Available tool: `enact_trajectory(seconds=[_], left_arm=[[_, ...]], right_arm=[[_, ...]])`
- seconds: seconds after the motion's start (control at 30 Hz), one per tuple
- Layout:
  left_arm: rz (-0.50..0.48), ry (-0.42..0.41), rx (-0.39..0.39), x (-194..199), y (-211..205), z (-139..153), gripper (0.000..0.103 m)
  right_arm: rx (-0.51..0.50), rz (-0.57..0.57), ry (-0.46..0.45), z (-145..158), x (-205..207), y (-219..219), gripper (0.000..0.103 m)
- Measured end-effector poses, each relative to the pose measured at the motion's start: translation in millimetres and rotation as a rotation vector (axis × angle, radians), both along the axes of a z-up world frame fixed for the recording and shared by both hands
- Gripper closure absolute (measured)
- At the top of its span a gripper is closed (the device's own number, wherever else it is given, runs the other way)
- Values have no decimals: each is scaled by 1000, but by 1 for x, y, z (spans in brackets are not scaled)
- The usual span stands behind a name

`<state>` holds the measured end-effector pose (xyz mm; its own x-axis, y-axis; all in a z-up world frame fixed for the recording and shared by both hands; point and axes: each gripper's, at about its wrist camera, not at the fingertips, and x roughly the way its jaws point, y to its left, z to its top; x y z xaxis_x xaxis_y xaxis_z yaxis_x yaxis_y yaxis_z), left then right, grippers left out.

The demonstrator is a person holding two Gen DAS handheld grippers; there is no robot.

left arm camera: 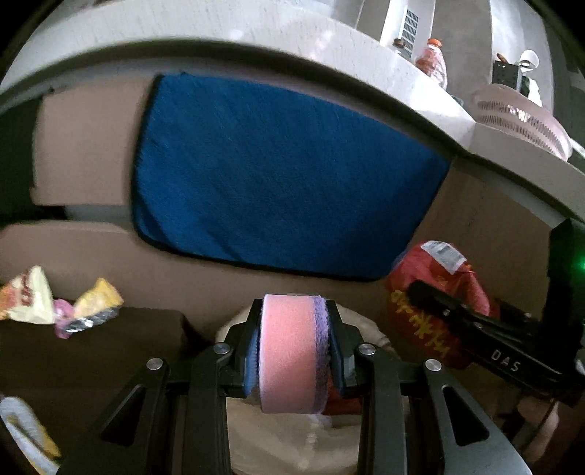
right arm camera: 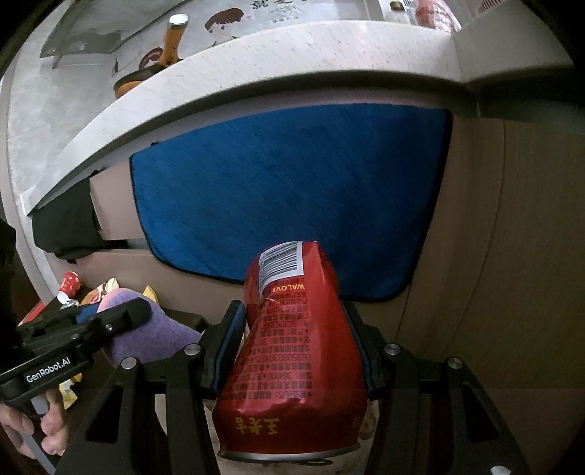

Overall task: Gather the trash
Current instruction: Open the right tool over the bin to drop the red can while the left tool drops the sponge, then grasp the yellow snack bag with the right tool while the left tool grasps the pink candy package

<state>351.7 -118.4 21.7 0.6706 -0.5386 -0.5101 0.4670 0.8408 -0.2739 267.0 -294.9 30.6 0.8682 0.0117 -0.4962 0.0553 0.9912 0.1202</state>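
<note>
My left gripper (left arm camera: pixel 294 310) is shut on a pink sponge with a purple scouring side (left arm camera: pixel 287 350), which stands on edge between both pads. My right gripper (right arm camera: pixel 292 310) is shut on a dented red drink can (right arm camera: pixel 292 347) with its barcode end pointing away. The two grippers hang side by side, the can (left arm camera: pixel 435 266) on the right in the left wrist view and the sponge (right arm camera: pixel 153 336) on the left in the right wrist view. Crumpled yellow and white snack wrappers (left arm camera: pixel 29 299) lie on a dark surface to the left. Something pale (left arm camera: pixel 292 438) shows under both grippers.
A blue towel (left arm camera: pixel 285 175) hangs over the beige cabinet front straight ahead, under a pale stone countertop (left arm camera: pixel 256 33). On the counter stand a pink basket (left arm camera: pixel 519 117), an orange-capped bottle (left arm camera: pixel 433 62) and a pan (right arm camera: pixel 146 73). A person's hand (right arm camera: pixel 36 427) holds the left gripper's handle.
</note>
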Motion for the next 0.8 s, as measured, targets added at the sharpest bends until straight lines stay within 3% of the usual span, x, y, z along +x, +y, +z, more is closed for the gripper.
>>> enact_trajectory(seconds=[0.07,0.1,0.13,0.17,0.43,0.8], left_arm=[[-59,69,-44,10,1,-10,45],[-70,95,-66,13,3,-13,44],[-68,112,-77,16,5,-15,44],[-47,122,-73,18,9,-17,44],[82,66,58,13,42,-15,44],[298,60,91,-22,161,-10,44]], right_arm=[[25,-1,-8,-5,0,-3,50],[39,-2,-2,-9,2,-6,45],[52,-1,9,-12,3,-7,32],[76,4,18,-17,5,-9,30],[86,-20,73,-37,15,-10,30],[64,4,85,-36,9,8,30]])
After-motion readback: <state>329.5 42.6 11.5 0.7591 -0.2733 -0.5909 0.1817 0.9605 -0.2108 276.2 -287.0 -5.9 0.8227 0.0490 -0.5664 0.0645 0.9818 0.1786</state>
